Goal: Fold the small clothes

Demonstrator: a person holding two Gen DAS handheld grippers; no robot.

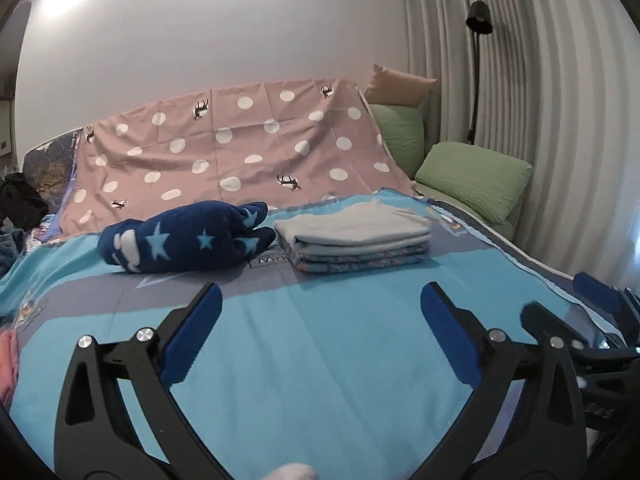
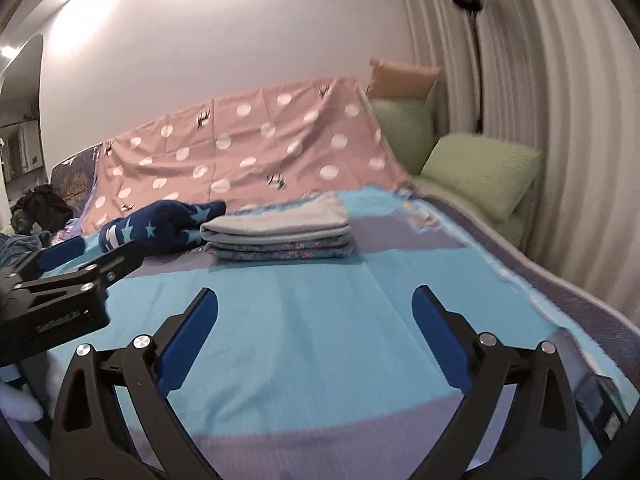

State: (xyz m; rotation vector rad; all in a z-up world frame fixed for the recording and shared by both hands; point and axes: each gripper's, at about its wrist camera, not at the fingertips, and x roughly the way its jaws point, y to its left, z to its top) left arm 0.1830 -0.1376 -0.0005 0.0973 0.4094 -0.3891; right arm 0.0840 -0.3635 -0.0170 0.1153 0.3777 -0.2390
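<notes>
A neat stack of folded small clothes (image 1: 354, 242), pale grey on top and floral blue below, lies on the blue bed sheet (image 1: 320, 360); it also shows in the right wrist view (image 2: 278, 236). Left of it lies a bundled navy fleece garment with light blue stars (image 1: 188, 242), seen in the right wrist view too (image 2: 160, 226). My left gripper (image 1: 320, 304) is open and empty, low over the sheet, short of both items. My right gripper (image 2: 314, 308) is open and empty beside it; it shows at the right edge of the left wrist view (image 1: 560, 304).
A pink polka-dot sheet (image 1: 240, 152) drapes over the bed's far side. Green pillows (image 1: 476, 180) and a tan one (image 1: 400, 84) lie at the back right by the curtain. A black floor lamp (image 1: 478, 60) stands there. Dark clothes (image 1: 20, 200) pile at far left.
</notes>
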